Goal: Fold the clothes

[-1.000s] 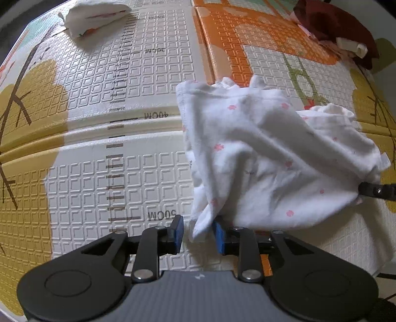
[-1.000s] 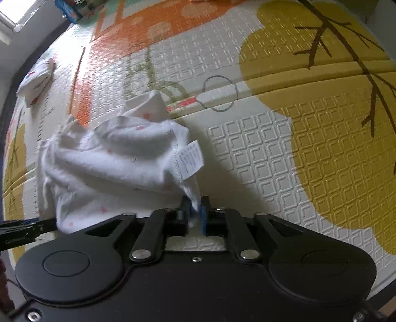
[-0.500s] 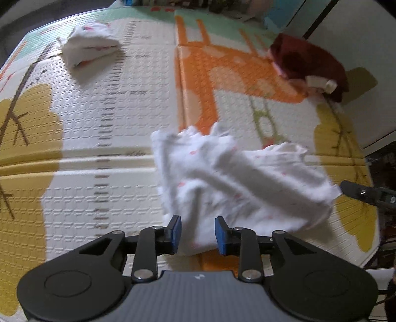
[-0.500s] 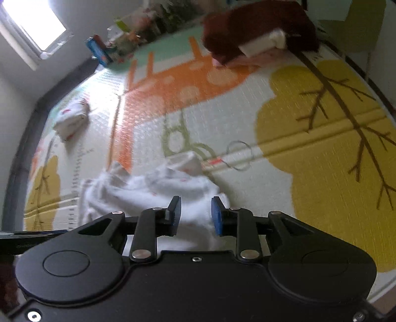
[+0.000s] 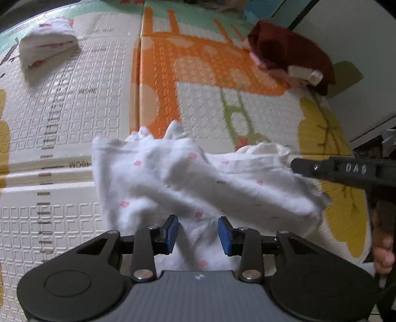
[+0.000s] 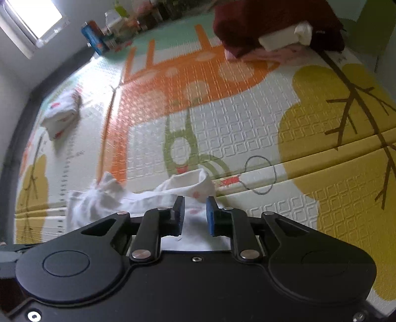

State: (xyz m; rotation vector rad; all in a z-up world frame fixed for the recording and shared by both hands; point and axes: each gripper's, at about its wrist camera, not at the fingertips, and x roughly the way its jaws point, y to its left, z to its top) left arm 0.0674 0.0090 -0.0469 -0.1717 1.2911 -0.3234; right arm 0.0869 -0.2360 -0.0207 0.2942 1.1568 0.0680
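A: What is the left gripper [image 5: 198,231] doing?

B: It is at the bottom middle of the left view. Its two blue pads [image 5: 171,230] are apart and the jaws are opening. The white cloth with pink flowers [image 5: 188,178] shows in the gap, but the pads do not press on it.

A: And the right gripper [image 6: 195,215]?

B: It sits at the bottom middle of its own view. Its blue pads are spread a little. White cloth [image 6: 190,188] shows between them too, and they are not pinching it.

A: Where is the cloth?

B: It lies in a crumpled heap on the play mat [image 5: 74,123], just past the left gripper, in the middle of the left view. The picture is a bit blurry there.

A: What is the black thing at the right edge of the left view?

B: That is the other gripper's black arm [image 5: 346,171], reaching close to the cloth's right side. Some fingers of a hand [image 5: 382,245] show below it.

A: What else is on the mat?

B: A small folded white bundle [image 5: 47,47] is in the upper left. A dark red pile of clothes [image 5: 292,52] is in the upper right, with something white and pink in it. The mat has an orange shape, yellow trees and little marks like a ruler.

A: And farther away?

B: In the right view, a bright window [image 6: 32,22] is at the upper left.
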